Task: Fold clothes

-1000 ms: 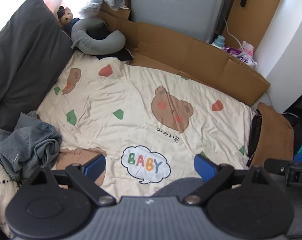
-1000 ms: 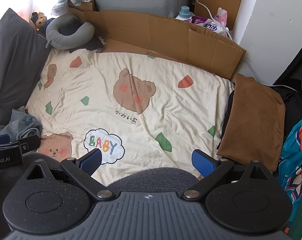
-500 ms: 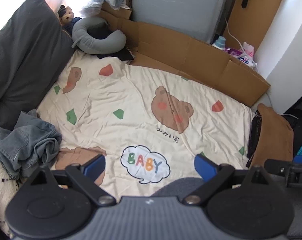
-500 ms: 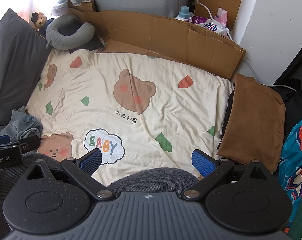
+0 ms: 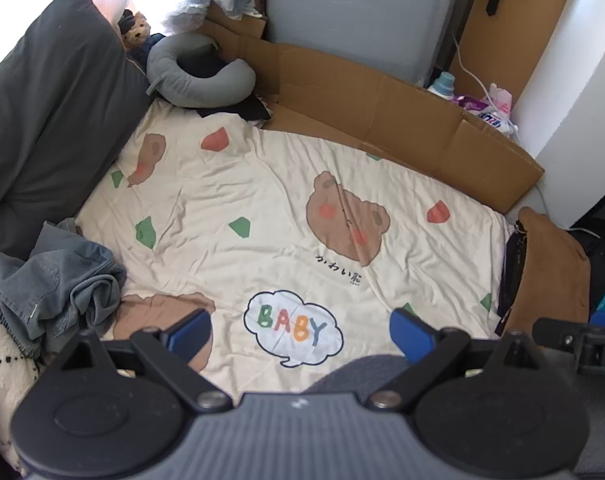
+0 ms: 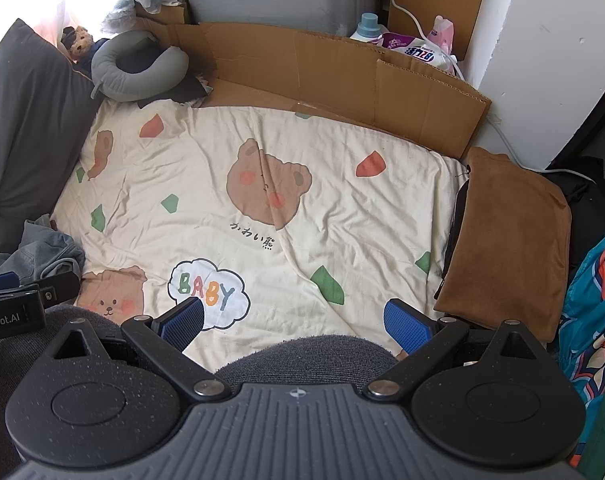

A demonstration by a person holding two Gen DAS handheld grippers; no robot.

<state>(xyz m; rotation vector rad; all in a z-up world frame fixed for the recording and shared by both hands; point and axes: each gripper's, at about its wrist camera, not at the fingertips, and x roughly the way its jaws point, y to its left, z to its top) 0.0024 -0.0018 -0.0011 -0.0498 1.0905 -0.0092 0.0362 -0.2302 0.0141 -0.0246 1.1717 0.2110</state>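
step: fetch crumpled blue-grey garment (image 5: 58,280) at bed's left edge | both tongs (image 5: 300,330) (image 6: 298,322) gaping, empty | we pinch one hem, not the bunch

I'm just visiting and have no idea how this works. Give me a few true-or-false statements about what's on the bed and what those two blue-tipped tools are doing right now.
1. The left hand-held gripper is open and holds nothing. True.
2. The right hand-held gripper is clamped on the brown cushion. False: it is open and empty, and the cushion lies apart at the bed's right edge.
3. A crumpled blue-grey garment lies at the left edge of the bear-print blanket. True.
4. The garment is already neatly folded. False: it lies in a bunched heap.
5. A grey neck pillow lies at the far left corner. True.
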